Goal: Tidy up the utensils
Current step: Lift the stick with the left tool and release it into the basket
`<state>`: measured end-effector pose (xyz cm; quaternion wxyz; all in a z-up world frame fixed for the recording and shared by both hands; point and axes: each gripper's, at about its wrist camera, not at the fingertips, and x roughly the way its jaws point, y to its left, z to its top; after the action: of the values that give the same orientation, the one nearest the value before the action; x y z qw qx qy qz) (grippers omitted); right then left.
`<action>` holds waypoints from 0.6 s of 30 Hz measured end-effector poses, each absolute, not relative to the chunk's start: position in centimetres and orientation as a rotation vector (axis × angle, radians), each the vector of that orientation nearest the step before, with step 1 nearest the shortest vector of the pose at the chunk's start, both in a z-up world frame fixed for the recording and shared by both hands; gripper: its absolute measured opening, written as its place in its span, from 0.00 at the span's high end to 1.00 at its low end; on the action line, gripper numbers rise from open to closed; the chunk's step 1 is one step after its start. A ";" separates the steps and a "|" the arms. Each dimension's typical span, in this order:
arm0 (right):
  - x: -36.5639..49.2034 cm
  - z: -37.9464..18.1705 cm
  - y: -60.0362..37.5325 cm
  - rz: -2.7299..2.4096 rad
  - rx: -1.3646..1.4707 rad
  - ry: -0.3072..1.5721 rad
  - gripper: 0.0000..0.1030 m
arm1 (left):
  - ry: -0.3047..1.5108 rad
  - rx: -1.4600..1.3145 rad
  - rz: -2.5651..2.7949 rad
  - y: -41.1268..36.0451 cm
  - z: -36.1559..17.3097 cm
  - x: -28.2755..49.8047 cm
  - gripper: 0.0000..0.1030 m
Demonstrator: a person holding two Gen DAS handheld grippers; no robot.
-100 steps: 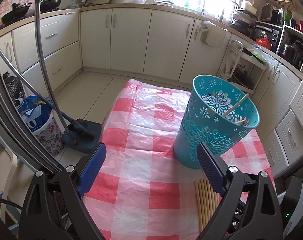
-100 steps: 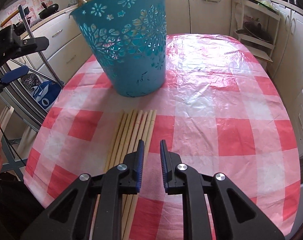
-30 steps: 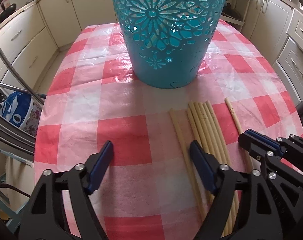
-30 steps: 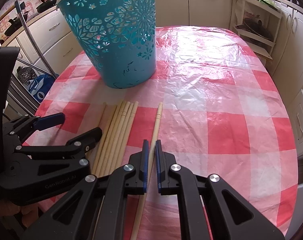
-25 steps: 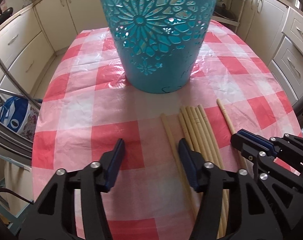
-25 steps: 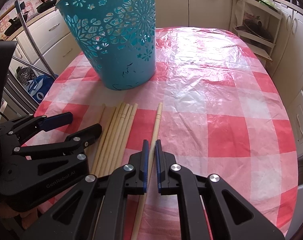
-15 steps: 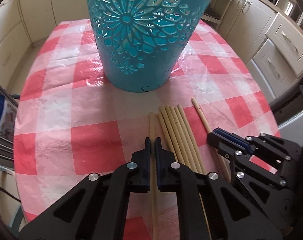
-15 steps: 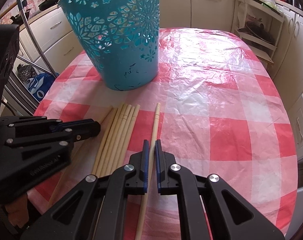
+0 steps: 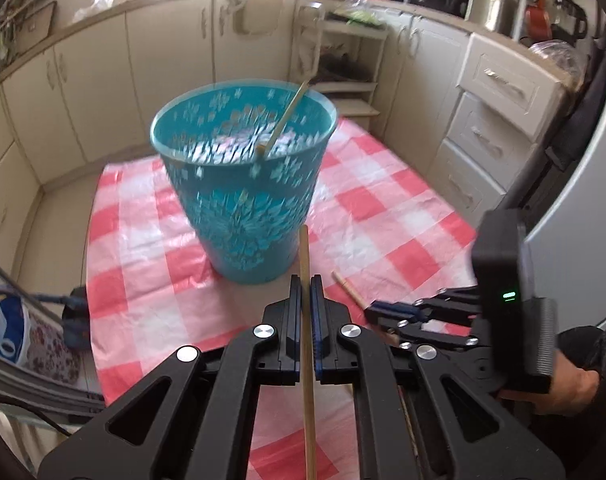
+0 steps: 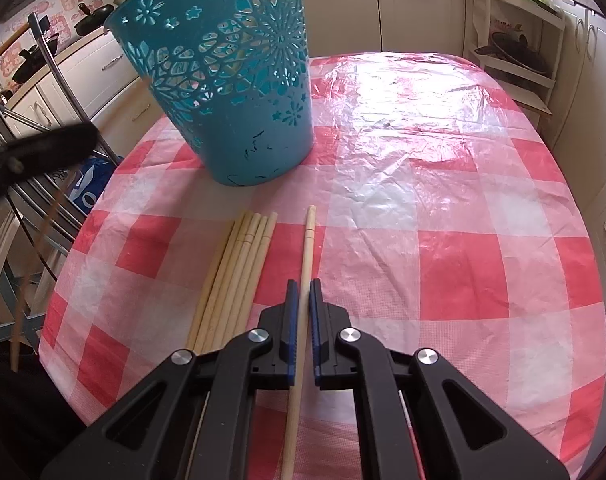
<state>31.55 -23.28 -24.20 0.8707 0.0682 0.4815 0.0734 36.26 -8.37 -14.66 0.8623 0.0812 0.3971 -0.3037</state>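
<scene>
A teal cut-out basket [image 9: 245, 184] stands on the red-checked table [image 9: 143, 264] with one chopstick [image 9: 287, 114] leaning inside. My left gripper [image 9: 305, 280] is shut on a wooden chopstick [image 9: 306, 320] and holds it above the table, tip pointing at the basket. My right gripper [image 10: 303, 284] is shut on a single chopstick [image 10: 308, 240] that lies on the cloth, apart from a bundle of several chopsticks [image 10: 239, 272]. The basket [image 10: 227, 76] stands just beyond them. The right gripper also shows in the left wrist view [image 9: 383, 314].
Cream kitchen cabinets [image 9: 103, 80] ring the table. A white shelf rack [image 10: 515, 40] stands at the back right. Metal chair legs [image 10: 63, 80] and a blue bag [image 10: 91, 184] sit off the table's left edge. The left gripper blurs across the right wrist view [image 10: 35, 152].
My left gripper closed on a chopstick from the left of the bundle and has lifted it up toward the basket. My right gripper stays shut on its chopstick on the cloth.
</scene>
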 end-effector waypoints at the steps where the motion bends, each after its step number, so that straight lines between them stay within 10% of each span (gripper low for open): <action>1: 31.6 -24.2 -23.4 0.155 0.145 1.007 0.94 | 0.812 0.163 -0.659 -7.9 -13.6 36.0 0.96; 18: 31.7 -24.3 -24.2 0.173 0.199 1.014 0.94 | 0.207 -0.218 -0.384 -5.0 -0.5 42.4 0.96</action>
<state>31.72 -24.15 -24.34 0.8659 0.0948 0.4840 0.0828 42.36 -5.00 -0.49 0.9704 -0.1077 0.1024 -0.1902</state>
